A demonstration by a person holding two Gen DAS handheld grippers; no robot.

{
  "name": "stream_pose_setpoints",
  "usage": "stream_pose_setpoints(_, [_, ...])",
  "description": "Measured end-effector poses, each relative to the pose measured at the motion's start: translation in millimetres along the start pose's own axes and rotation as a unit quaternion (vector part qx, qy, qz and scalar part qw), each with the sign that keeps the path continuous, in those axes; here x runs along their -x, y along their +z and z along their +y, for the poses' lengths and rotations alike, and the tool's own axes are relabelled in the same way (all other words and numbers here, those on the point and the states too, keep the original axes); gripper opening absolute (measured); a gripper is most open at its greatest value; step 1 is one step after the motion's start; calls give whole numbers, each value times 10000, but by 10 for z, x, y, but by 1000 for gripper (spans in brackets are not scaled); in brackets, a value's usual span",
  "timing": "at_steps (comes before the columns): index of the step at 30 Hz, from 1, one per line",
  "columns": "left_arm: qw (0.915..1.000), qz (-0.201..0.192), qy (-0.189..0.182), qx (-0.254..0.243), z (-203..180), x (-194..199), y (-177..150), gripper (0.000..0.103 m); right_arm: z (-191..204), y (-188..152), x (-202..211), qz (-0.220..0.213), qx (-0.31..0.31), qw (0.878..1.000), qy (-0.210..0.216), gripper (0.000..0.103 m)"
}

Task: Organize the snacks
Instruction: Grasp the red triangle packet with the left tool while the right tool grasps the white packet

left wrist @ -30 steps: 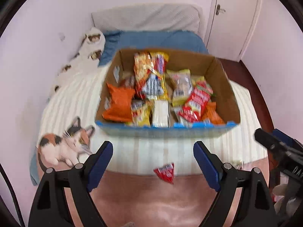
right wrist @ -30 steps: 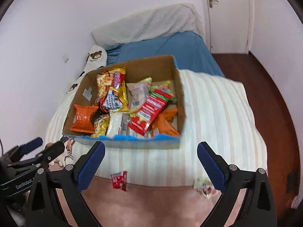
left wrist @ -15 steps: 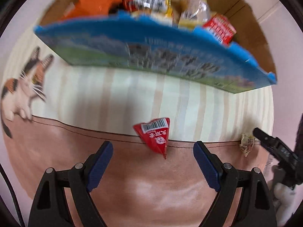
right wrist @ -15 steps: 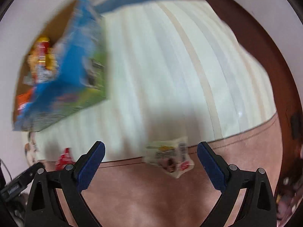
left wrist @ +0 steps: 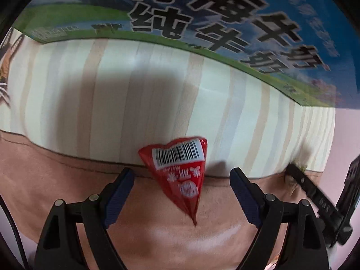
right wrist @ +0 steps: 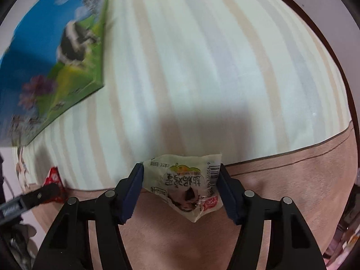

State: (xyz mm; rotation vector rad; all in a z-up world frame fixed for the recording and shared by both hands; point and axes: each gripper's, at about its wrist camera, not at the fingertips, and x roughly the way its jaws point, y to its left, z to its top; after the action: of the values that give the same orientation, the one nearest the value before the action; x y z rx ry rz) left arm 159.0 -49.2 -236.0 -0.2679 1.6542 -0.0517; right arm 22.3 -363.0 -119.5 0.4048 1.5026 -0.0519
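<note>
1. Nearest my right gripper [right wrist: 180, 186]: one pale snack packet [right wrist: 183, 185], printed with a barcode and dark lettering, lying across the seam where the striped bedcover [right wrist: 202, 67] meets the pinkish-brown border [right wrist: 292, 180]. My blue pads [right wrist: 135, 187] sit against both of its sides, clamped on it.
2. Ahead of my left gripper [left wrist: 182, 194]: one red triangular snack packet [left wrist: 180, 175], barcode uppermost, point toward me, on the same seam. My jaws stand wide apart on either side of it, not touching.
3. Behind both packets: one carton [left wrist: 225, 11], blue and green with large black characters; its side panel shows a cow in the right wrist view. It rests on the striped bedcover.
4. Edge items: the red packet and my left gripper's tip [right wrist: 48, 191] appear at the right view's lower left.
</note>
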Motion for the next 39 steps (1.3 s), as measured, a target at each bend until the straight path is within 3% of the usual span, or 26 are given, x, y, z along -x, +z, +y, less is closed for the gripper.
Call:
stream_pose_setpoints(2, [9998, -182, -94, 53, 34, 20, -8, 82, 57, -47, -14, 47, 81, 9999, 36, 66])
stream_pose_setpoints(3, [9996, -260, -87, 49, 38, 31, -20, 66, 85, -73, -26, 62, 123, 9999, 43, 66])
stream_pose_setpoints(5, [9996, -253, -78, 23, 56, 33, -53, 44, 130, -123, -45, 93, 173, 9998, 75, 66])
stream_pose_setpoints(6, [9996, -243, -124, 30, 78, 44, -49, 43, 178, -152, -38, 109, 196, 9997, 101, 66])
stream_pose_setpoints(13, [9999, -146, -65, -39, 292, 32, -410, 42, 388, -406, -90, 310, 414, 9980, 361, 66])
stream_pose_setpoints(21, [9966, 476, 304, -592, 268, -353, -1054, 43, 735, -944, -230, 776, 1034, 9905, 476, 66])
stream_pose_setpoints(24, [9952, 505, 377, -747, 195, -465, -1106, 50, 808, -1097, -303, 764, 1182, 9895, 318, 67])
stream_pose_setpoints(29, [9959, 433, 392, -685, 62, -565, -1140, 49, 911, -1196, -452, 893, 986, 9908, 265, 74])
stream_pose_setpoints(39, [9960, 375, 449, -671, 160, -403, -1007, 42, 875, -1032, -521, 854, 1120, 9899, 148, 68])
